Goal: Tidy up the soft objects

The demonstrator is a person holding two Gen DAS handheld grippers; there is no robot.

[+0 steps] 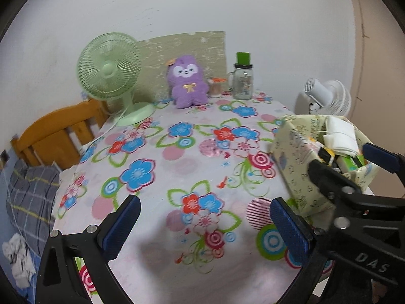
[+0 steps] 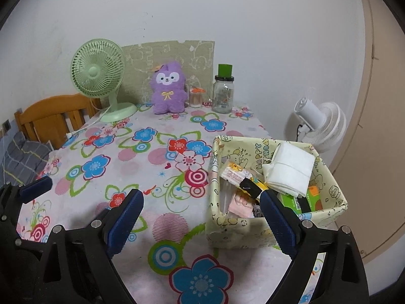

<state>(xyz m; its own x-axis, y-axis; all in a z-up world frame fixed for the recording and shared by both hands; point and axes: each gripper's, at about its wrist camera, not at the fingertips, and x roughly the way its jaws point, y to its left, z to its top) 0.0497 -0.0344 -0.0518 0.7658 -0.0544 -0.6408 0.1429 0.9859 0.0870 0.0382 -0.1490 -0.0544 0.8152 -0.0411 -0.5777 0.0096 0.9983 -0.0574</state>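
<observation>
A purple plush toy (image 1: 188, 81) (image 2: 168, 88) sits upright at the back of the flowered table, against a green board. At the right stands a pale yellow patterned box (image 1: 296, 167) (image 2: 238, 235) holding a folded white cloth (image 1: 339, 134) (image 2: 291, 169), tissue packets (image 2: 235, 174) and a green pack (image 2: 298, 200). My left gripper (image 1: 205, 228) hovers open over bare tablecloth, well short of the plush. My right gripper (image 2: 202, 225) (image 1: 354, 164) is open too, its right finger in front of the box's near wall. Nothing sits between either pair of fingers.
A green desk fan (image 1: 108, 68) (image 2: 97, 71) stands back left, its cord trailing over the edge. A glass jar with a green lid (image 1: 243, 81) and a swab pot (image 2: 196, 97) flank the plush. A white fan (image 2: 319, 124) is beyond the right edge, a wooden bedframe (image 1: 55, 129) left.
</observation>
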